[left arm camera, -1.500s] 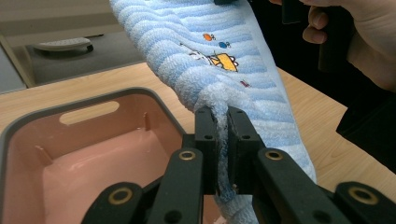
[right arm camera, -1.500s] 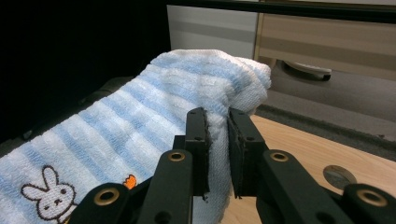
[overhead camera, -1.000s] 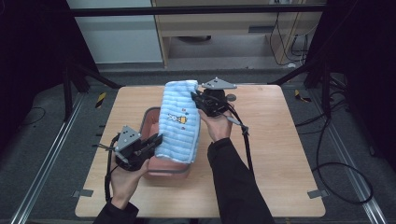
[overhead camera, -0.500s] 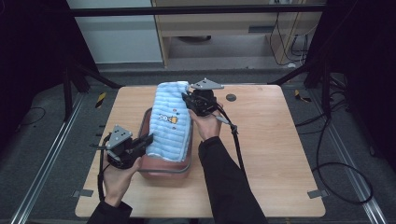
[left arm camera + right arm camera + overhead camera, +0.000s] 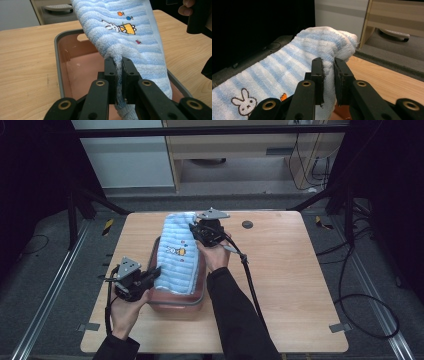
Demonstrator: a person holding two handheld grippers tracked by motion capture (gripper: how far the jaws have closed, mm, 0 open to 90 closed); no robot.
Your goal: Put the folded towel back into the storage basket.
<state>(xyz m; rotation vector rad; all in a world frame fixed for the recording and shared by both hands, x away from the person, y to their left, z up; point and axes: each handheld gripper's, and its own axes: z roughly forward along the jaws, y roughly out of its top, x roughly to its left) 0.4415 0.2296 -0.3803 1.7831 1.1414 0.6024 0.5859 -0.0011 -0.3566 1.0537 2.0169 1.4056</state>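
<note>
Striped blue-and-white towel (image 5: 179, 255) with an embroidered rabbit sits centre frame in the high view, stretched between my two grippers and hanging over the pink tray (image 5: 176, 301). Its far end is raised toward upper centre of the frame; the near end drops to lower left, over the tray's near-left corner.

Left gripper (image 5: 152, 276), lower left of the high view: jaws clenched on a bunched fold of the towel's near end. In the left gripper view (image 5: 119, 65) the fabric is pinched between both pads, with the tray's pink floor and grey rim (image 5: 56, 65) just behind.

Right gripper (image 5: 196, 231), upper centre of the high view: jaws clamped on the towel's far corner. In the right gripper view (image 5: 328, 67) the cloth (image 5: 287, 75) is squeezed between the pads and runs down to the lower left of the frame.

Tray rests on the wooden bench (image 5: 285, 270), left of centre. Small dark round disc (image 5: 247, 224) on the bench at upper right of the tray, apart from everything.
</note>
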